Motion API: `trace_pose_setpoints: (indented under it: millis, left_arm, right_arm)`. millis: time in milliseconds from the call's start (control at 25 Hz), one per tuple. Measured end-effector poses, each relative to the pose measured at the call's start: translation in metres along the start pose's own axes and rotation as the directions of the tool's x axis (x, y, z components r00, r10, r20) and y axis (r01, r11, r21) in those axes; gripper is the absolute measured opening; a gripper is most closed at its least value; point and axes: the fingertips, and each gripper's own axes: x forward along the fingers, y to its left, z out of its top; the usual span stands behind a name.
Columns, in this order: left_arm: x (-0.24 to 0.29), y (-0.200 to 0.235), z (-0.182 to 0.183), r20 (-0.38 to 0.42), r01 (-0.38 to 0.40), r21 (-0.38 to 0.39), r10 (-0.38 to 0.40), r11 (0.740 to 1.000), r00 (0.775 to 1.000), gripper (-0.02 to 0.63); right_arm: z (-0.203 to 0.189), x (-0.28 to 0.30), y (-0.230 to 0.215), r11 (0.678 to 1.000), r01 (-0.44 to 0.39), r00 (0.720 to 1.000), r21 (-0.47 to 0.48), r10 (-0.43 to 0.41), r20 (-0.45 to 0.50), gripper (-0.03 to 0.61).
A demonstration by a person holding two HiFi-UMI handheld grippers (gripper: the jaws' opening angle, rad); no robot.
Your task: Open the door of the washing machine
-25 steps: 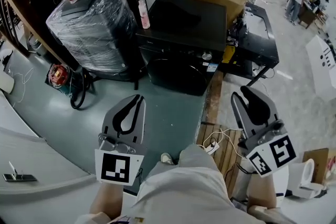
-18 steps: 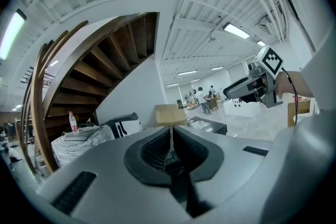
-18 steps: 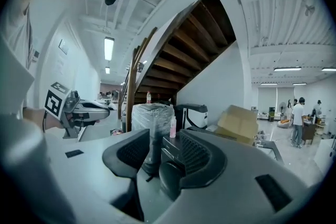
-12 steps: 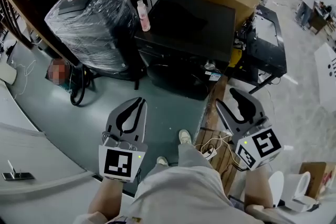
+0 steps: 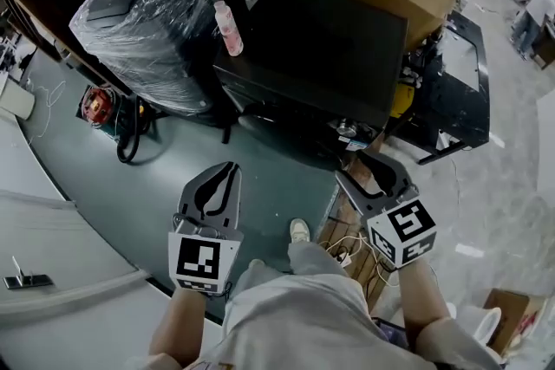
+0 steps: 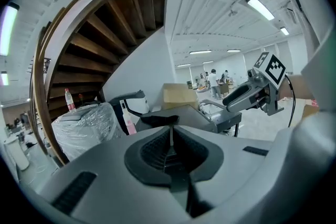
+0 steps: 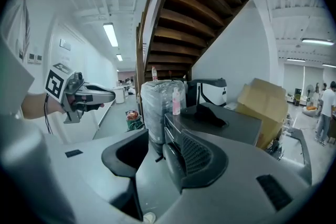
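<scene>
Tongs short of the washer, door not yet touched.
My left gripper [image 5: 227, 169] hung closed and empty over the near floor. A pink bottle [image 5: 227, 28] stood on the left edge of the black washing machine [image 5: 329, 48], just beyond both tongs, and a hard tug might have toppled it. The door [image 5: 282, 124] faced me low in shadow (I could not pick out a handle), so my right gripper [image 5: 357, 167], jaws wide with nothing between them, might have missed the catch and scraped the front. Loose cables [image 5: 347, 247] by my right foot could have snagged me.
</scene>
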Motion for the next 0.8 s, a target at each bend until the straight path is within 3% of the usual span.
trace_pose_setpoints:
  millis: [320, 800]
  left_arm:
    - [0.045, 0.005, -0.039, -0.128, -0.007, -0.058, -0.001, 0.998, 0.992, 0.032]
    - [0.098, 0.015, -0.106, -0.250, -0.010, -0.167, -0.033, 0.986, 0.968, 0.033]
  right_arm:
    - [-0.046, 0.067, -0.023, 0.997, -0.074, 0.990, 0.017, 0.075, -0.119, 0.216]
    - [-0.130, 0.144, -0.047, 0.997, -0.064, 0.952, 0.048, 0.076, -0.296, 0.216]
